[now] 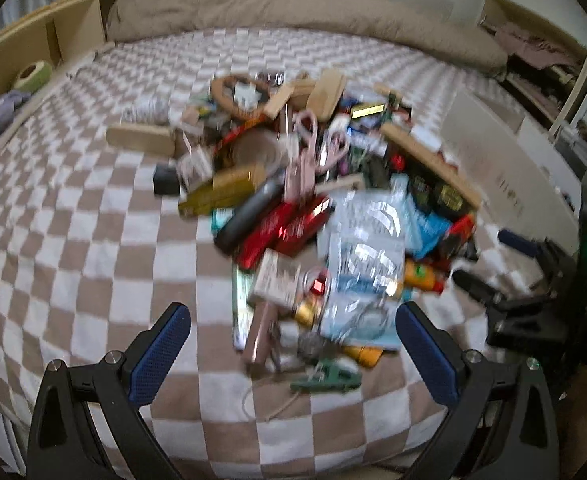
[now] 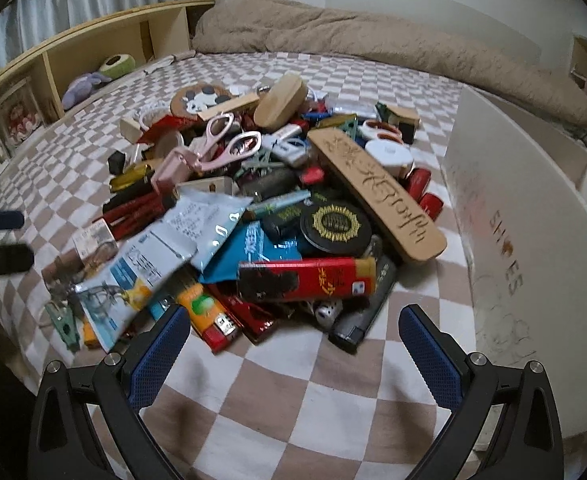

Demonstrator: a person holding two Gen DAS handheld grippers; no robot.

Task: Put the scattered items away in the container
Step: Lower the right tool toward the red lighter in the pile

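Clutter, one heap of small household items point(image 2: 277, 208), lay piled mid-bed on a brown-and-white checkered blanket point(image 2: 301, 400), none of it in the container. One white cardboard box printed "SHOES" point(image 2: 525, 248) stood on the blanket just right of the heap, its side wall facing the pile. Counted on top: one pair of pink-handled scissors point(image 2: 229, 144); one long flat wooden plaque with carved lettering point(image 2: 377, 192), tilted across the heap's right side; one round black tin with a gold sunburst lid point(image 2: 335, 226), touching the plaque's left edge; one red rectangular packet with gold print point(image 2: 305, 280) along the near edge; one oval wooden brush block point(image 2: 281, 100) at the far side; one round brown coaster with a cartoon face point(image 2: 201, 98) beside it. Two pale printed plastic pouches point(image 2: 173, 248) overlapped at the near left. One green plastic clothes peg point(image 1: 327, 378) lay at the near end of the heap.

Left gripper point(image 1: 293, 344) hovered above the heap's near end, blue-padded fingers spread wide, nothing between them. Right gripper point(image 2: 293, 348) likewise spread wide and empty over bare blanket just short of the pile.

Beyond, one rumpled beige duvet point(image 2: 373, 36) ran along the far edge. One wooden headboard shelf point(image 2: 93, 48) held two soft toys, one purple plush point(image 2: 81, 86) and one green round plush point(image 2: 117, 66).
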